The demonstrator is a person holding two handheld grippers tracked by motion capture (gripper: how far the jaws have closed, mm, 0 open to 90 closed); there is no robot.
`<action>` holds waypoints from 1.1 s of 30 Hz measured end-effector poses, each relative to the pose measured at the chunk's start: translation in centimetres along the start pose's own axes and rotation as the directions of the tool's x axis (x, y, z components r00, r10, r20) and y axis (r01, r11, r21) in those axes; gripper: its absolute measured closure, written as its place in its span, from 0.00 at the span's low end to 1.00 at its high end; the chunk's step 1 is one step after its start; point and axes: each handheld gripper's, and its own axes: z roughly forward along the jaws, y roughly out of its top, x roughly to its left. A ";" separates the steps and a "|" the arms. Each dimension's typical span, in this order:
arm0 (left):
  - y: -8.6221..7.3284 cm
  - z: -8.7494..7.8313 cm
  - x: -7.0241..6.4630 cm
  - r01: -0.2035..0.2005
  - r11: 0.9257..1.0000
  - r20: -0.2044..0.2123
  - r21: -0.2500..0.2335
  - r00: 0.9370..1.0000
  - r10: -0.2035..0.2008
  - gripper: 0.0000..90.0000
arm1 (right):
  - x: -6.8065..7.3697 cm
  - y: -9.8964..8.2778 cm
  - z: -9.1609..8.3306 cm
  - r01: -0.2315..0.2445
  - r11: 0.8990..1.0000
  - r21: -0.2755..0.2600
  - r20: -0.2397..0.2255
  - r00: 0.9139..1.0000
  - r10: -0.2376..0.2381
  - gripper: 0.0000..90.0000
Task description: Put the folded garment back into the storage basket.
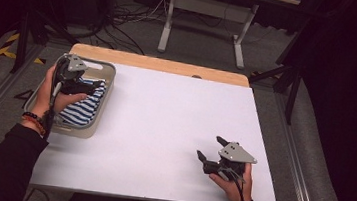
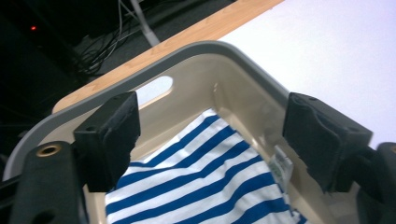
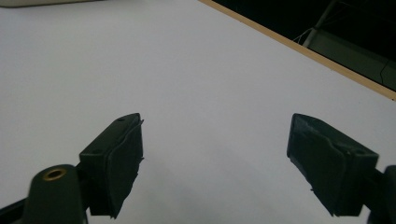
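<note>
A blue-and-white striped cloth (image 1: 84,106) (image 2: 205,177) lies folded in a beige plastic bin (image 1: 109,80) (image 2: 219,60) at the table's left. My left gripper (image 1: 93,84) (image 2: 210,140) hovers over the bin, open, its jaws wide apart above the cloth and not touching it. A small white label (image 2: 281,165) sticks out at the cloth's edge. My right gripper (image 1: 210,148) (image 3: 215,158) rests low over the white table (image 1: 174,120) (image 3: 196,70) near the front right, open with nothing between its jaws.
The bin has a handle slot (image 2: 156,88) in its far wall. A wooden strip (image 1: 160,63) borders the table's far edge. Beyond it stand a desk frame (image 1: 205,18), loose cables (image 1: 119,24) and tripod legs (image 1: 289,77) on the floor.
</note>
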 end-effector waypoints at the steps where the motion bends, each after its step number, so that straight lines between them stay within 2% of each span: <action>1: 0.0 -0.1 -0.1 0.006 1.000 0.009 -0.003 1.000 -0.006 0.19 | 0.0 0.0 0.0 0.004 1.000 0.001 0.005 1.000 -0.004 0.19; 7: 0.2 -0.7 -0.5 0.003 0.999 0.033 -0.053 0.999 -0.001 0.12 | 0.0 -0.1 0.1 0.001 1.000 -0.002 0.012 1.000 -0.001 0.17; 8: 0.2 -0.8 -0.6 0.013 0.998 0.041 -0.062 0.999 -0.010 0.11 | 0.0 -0.1 0.1 0.001 1.000 -0.003 0.012 1.000 -0.001 0.17; 14: 0.4 -1.1 -1.4 -0.009 0.997 0.055 -0.082 0.998 0.014 0.07 | 0.0 -0.1 0.2 0.002 1.000 -0.005 0.010 1.000 -0.002 0.17; 22: 0.5 -1.5 -2.1 -0.016 0.994 0.080 -0.110 0.996 0.024 0.06 | 0.0 0.0 0.0 -0.002 1.000 -0.015 0.006 1.000 0.002 0.15; 33: 0.9 -2.1 -3.1 -0.029 0.989 0.087 -0.143 0.995 0.042 0.06 | 0.1 0.0 0.1 0.009 1.000 -0.007 0.010 1.000 -0.009 0.15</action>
